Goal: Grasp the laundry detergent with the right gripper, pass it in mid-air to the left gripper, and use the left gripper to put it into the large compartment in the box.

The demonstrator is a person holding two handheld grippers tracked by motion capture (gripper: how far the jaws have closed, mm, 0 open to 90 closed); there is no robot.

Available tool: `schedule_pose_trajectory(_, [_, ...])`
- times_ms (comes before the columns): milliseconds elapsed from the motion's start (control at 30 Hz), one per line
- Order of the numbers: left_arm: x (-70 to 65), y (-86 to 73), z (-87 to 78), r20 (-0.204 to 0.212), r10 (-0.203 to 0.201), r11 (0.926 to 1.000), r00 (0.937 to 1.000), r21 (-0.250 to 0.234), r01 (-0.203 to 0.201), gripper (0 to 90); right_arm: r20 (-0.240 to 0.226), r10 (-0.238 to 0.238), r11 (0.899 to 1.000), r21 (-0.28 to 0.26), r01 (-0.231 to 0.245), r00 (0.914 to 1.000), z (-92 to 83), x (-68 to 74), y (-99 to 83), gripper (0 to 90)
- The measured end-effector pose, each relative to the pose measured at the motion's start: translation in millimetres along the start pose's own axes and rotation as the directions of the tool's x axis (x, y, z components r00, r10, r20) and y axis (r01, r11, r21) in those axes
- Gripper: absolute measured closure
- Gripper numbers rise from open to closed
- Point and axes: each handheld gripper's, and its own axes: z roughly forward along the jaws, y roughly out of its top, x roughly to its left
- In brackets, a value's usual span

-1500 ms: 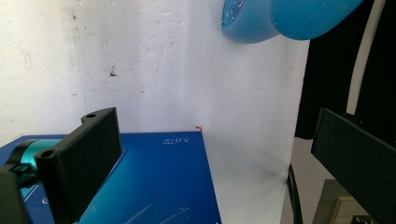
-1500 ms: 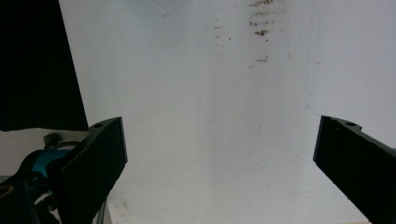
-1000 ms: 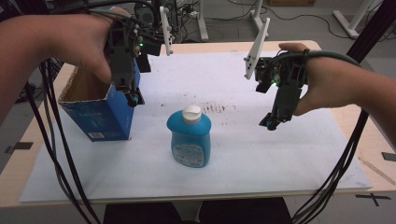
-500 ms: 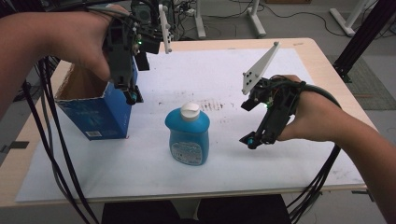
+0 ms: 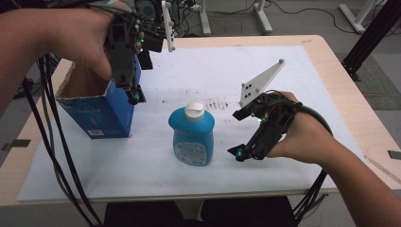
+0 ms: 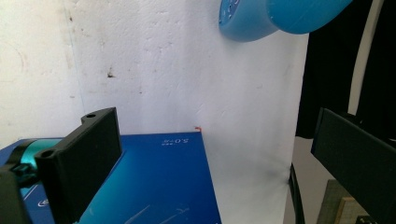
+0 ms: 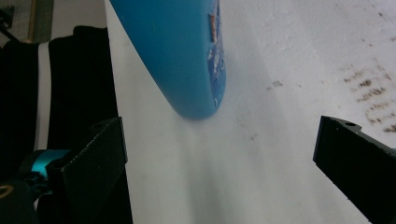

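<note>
A blue bottle with a white cap stands upright in the middle of the white sheet. My right gripper is low on the sheet just right of the bottle, open, with nothing between its jaws. In the right gripper view the bottle lies ahead of the open gripper, apart from both jaws. My left gripper hangs open at the right side of an open blue cardboard box. The left gripper view shows the box under the open gripper and the bottle farther off.
The white sheet covers most of the wooden table. Black cables trail off the left edge from the left hand, and others hang from the right wrist. Stands and table legs are beyond the far edge.
My right gripper has come down and leftward to the sheet beside the bottle. The left gripper has stayed at the box.
</note>
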Motion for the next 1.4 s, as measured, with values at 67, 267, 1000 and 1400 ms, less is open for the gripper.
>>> schedule_pose_trajectory(67, [-0.4, 0.7, 0.5, 0.001, 0.002, 1.0000, 1.0000, 0.001, -0.002, 1.7, -0.006, 0.002, 1.000, -0.022, -0.002, 1.0000, 5.9, 2.1, -1.0, 1.8])
schedule_pose_trajectory(267, [-2.4, 2.5, 0.4, 0.000, 0.013, 0.9999, 0.9999, -0.003, -0.013, 1.7, -0.022, 0.026, 0.994, -0.102, -0.028, 0.9994, 21.6, 6.2, -4.8, 1.8])
schedule_pose_trajectory(1000, [-3.4, -2.1, 3.5, 0.004, 0.012, 0.9999, 0.9999, -0.011, -0.012, 1.7, -0.039, 0.054, 0.956, -0.287, -0.063, 0.9978, 62.6, 15.9, 2.6, 2.5])
schedule_pose_trajectory(1400, [-2.8, -1.8, 5.8, 0.004, 0.015, 0.9998, 0.9999, -0.011, -0.015, 1.7, -0.014, 0.043, 0.931, -0.362, -0.045, 0.9990, 72.6, 19.3, 1.5, 11.5])
